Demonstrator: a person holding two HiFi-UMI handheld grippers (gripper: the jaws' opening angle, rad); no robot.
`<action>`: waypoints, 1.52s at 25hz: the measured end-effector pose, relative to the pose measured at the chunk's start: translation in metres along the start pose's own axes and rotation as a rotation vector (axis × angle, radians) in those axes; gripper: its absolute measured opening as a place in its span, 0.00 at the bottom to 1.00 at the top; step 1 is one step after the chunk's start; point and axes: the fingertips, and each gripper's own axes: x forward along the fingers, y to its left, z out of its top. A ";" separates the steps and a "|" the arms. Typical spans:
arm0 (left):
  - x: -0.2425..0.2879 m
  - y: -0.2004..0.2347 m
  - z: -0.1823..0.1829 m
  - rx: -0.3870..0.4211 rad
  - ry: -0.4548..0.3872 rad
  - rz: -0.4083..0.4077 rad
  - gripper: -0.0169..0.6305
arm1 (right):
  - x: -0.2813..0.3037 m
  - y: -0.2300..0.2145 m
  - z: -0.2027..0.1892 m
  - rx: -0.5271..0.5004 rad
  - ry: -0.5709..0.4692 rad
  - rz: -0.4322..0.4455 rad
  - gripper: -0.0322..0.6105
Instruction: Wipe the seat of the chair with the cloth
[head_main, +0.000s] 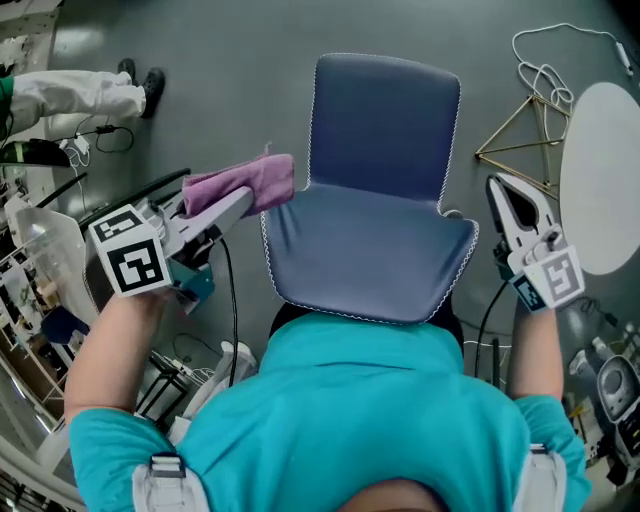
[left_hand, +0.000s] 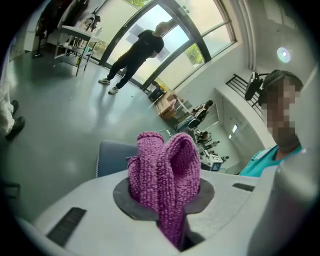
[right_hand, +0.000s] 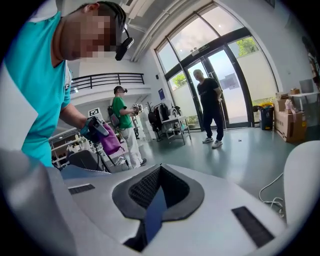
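The blue chair stands in the middle of the head view, its seat (head_main: 370, 255) bare and its backrest (head_main: 385, 120) beyond it. A purple cloth (head_main: 248, 181) hangs bunched just off the seat's left edge, level with the back corner. My left gripper (head_main: 236, 203) is shut on the cloth. In the left gripper view the cloth (left_hand: 165, 172) bulges up out of the closed jaws of the left gripper (left_hand: 167, 202), with a bit of chair (left_hand: 112, 156) behind. My right gripper (head_main: 502, 188) hovers beside the seat's right edge, shut and empty; the right gripper (right_hand: 156, 195) shows only a thin slit.
A white round table (head_main: 605, 175) stands at the right, with a gold wire frame (head_main: 525, 135) and a white cable (head_main: 545, 70) on the floor next to it. A person's legs (head_main: 80, 95) show at upper left. Stands and clutter (head_main: 40, 280) crowd the left side.
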 end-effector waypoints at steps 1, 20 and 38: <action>0.002 -0.020 0.000 -0.015 -0.017 -0.021 0.13 | 0.004 0.002 0.003 -0.001 -0.008 0.006 0.05; 0.252 0.141 -0.123 0.000 0.459 0.397 0.13 | -0.086 -0.052 -0.044 0.092 0.000 -0.105 0.05; 0.221 0.274 -0.197 0.042 0.926 0.817 0.13 | -0.104 -0.057 -0.060 0.116 0.028 -0.140 0.05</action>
